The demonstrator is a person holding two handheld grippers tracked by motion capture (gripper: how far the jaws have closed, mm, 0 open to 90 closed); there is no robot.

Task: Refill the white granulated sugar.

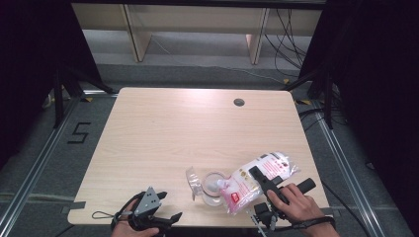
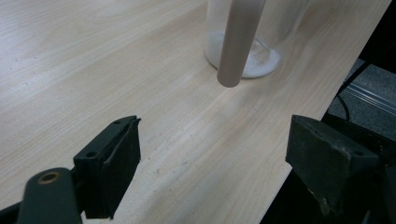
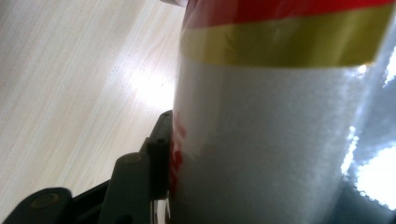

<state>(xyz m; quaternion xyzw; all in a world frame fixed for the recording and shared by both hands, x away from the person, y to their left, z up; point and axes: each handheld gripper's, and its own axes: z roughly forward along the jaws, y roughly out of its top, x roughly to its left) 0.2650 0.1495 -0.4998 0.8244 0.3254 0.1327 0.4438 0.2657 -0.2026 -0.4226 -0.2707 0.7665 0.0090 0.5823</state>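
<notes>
Two grippers, split roles: your right gripper (image 1: 260, 177) pinches the bag (image 1: 257, 178) tilted over the jar (image 1: 213, 186) near the table's (image 1: 163, 133) front edge to pour, while your left gripper (image 1: 165, 220) waits spread.

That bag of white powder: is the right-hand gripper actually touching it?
Touching. In the right gripper view, the bag presses flat against the fingers; the high view shows the right gripper clamped on it.

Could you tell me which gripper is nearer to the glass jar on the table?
Right: the right gripper holds the bag tilted over the glass jar; the left gripper rests apart at the table edge.
</notes>
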